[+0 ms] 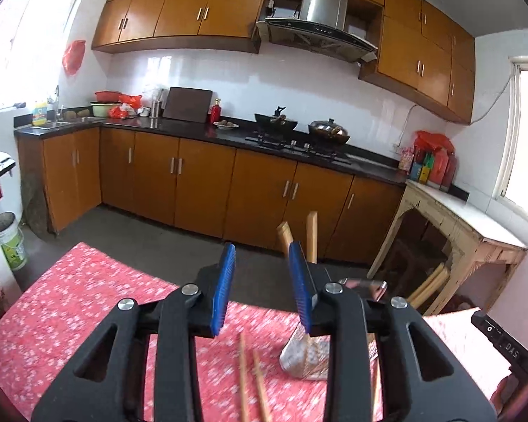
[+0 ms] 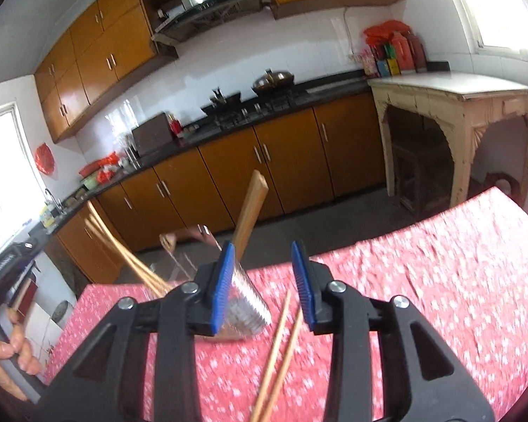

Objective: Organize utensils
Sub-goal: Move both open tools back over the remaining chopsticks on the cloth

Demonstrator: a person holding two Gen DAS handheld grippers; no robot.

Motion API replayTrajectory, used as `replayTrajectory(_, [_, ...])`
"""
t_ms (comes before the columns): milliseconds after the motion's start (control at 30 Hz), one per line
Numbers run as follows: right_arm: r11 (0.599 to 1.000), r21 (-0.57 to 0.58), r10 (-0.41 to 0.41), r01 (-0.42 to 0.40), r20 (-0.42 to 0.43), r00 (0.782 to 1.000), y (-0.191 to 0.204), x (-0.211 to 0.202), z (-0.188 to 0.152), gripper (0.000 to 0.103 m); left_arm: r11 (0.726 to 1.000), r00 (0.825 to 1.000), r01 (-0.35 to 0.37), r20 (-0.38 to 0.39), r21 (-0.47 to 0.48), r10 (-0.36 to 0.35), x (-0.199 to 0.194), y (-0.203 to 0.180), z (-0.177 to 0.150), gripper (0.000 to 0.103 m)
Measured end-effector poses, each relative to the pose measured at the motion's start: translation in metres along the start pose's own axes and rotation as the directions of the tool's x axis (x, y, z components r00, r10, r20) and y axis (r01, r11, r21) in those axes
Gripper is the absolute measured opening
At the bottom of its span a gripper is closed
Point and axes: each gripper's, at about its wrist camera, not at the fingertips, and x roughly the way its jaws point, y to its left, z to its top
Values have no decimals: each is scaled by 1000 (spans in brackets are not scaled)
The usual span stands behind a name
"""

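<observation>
On the tabletop with its red cloth, our glass holder already carries a wooden spatula, a few chopsticks and some metal pieces. Two loose chopsticks lie beside it, left to collect. Both our left gripper and right gripper have fingers spread and empty.

Wooden chopsticks; ribbed clear glass holder; floral cloth tablecloth.
</observation>
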Motion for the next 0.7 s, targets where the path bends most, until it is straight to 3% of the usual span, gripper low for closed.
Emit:
replayTrajectory(167, [999, -18, -49, 47, -133, 990, -9, 21, -55, 34, 999, 997, -18, -71, 40, 21, -6, 17, -39, 32])
replayTrajectory(333, [998, -41, -63, 53, -274, 960, -13, 47, -116, 28, 997, 971, 17, -238, 80, 3, 9, 31, -101, 32])
replayTrajectory(467, [996, -62, -76, 59, -315, 946, -7, 59, -138, 28, 996, 944, 39, -331, 85, -9, 21, 37, -137, 32])
replayTrajectory(700, [991, -106, -115, 84, -336, 935, 4, 76, -144, 28, 998, 916, 44, -402, 54, -18, 34, 40, -165, 32])
